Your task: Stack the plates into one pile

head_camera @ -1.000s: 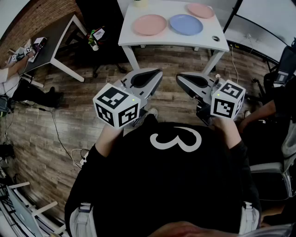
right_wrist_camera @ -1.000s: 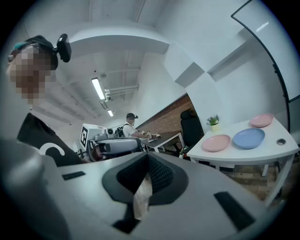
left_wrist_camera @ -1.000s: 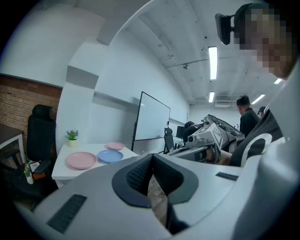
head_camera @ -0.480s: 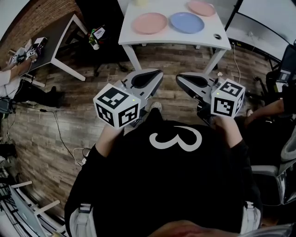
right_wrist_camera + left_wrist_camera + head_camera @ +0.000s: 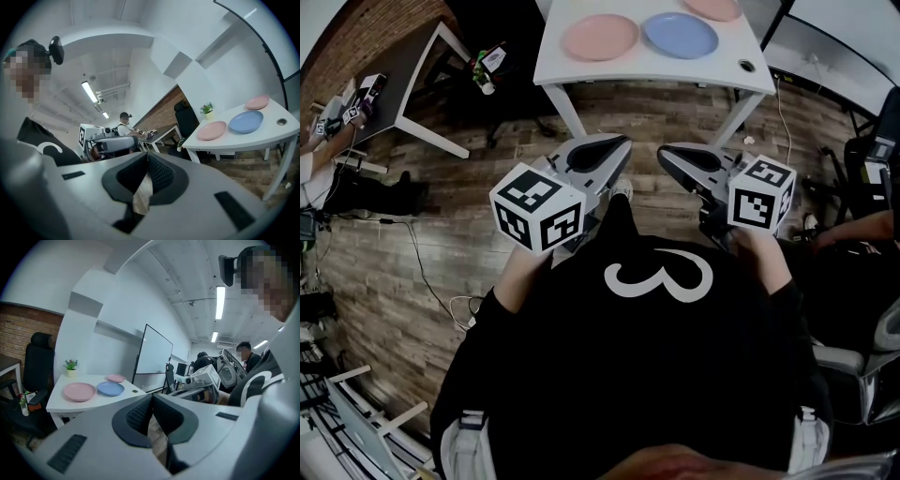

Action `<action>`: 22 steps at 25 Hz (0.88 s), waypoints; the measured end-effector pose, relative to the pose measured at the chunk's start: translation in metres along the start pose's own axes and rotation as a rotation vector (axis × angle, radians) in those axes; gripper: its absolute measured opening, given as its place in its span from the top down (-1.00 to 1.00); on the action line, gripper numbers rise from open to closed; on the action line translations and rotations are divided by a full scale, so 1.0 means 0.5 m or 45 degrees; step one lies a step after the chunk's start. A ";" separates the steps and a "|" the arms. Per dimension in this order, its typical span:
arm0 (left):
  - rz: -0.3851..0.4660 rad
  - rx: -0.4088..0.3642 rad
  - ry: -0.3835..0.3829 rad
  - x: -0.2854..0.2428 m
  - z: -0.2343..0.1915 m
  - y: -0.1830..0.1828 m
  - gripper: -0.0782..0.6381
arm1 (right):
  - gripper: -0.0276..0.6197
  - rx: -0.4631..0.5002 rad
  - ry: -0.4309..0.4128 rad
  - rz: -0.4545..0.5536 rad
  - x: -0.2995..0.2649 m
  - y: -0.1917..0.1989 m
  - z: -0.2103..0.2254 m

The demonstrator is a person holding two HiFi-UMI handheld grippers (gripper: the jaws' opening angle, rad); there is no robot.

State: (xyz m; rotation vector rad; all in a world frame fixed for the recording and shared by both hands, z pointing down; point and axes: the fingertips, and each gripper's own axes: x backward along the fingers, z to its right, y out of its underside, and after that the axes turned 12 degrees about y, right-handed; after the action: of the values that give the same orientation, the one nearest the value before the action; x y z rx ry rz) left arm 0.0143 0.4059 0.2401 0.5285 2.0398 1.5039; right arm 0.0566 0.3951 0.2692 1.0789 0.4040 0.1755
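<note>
Three plates lie apart on a white table (image 5: pixel 647 70) across the wooden floor: a large pink plate (image 5: pixel 600 36), a blue plate (image 5: pixel 680 34) and a smaller pink plate (image 5: pixel 712 7) cut by the frame's top. The left gripper view shows them as pink plate (image 5: pixel 79 391), blue plate (image 5: pixel 110 388) and small pink plate (image 5: pixel 115 378). My left gripper (image 5: pixel 614 142) and right gripper (image 5: pixel 670 155) are held side by side before my chest, well short of the table. Both are shut with nothing between the pads (image 5: pixel 140 413) (image 5: pixel 159 174).
A small potted plant (image 5: pixel 71 367) stands at the table's back corner, and a round hole (image 5: pixel 746 66) sits near its right edge. A dark desk (image 5: pixel 403 84) stands left, a whiteboard (image 5: pixel 152 352) behind the table, and a seated person (image 5: pixel 862 225) at right.
The table and plates have slid toward the top of the head view. Both grippers have sunk a little and stay shut.
</note>
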 end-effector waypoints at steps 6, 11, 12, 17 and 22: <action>-0.020 0.056 0.021 -0.023 -0.117 -0.033 0.73 | 0.84 -0.061 0.029 -0.022 -0.083 -0.062 0.071; -0.031 0.084 0.031 -0.046 -0.201 -0.043 0.73 | 0.84 -0.098 0.041 -0.023 -0.139 -0.093 0.127; -0.033 0.091 0.035 -0.052 -0.220 -0.046 0.73 | 0.84 -0.106 0.044 -0.024 -0.152 -0.101 0.140; -0.073 0.153 0.058 -0.077 -0.327 -0.053 0.73 | 0.84 -0.169 0.079 -0.037 -0.231 -0.143 0.205; -0.105 0.226 0.075 -0.098 -0.451 -0.062 0.73 | 0.84 -0.236 0.117 -0.065 -0.320 -0.182 0.276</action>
State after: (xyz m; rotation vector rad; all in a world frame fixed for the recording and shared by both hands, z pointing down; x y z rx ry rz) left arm -0.0905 0.2004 0.2713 0.4670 2.2261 1.3124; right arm -0.0389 0.1864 0.2827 0.8793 0.4876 0.2138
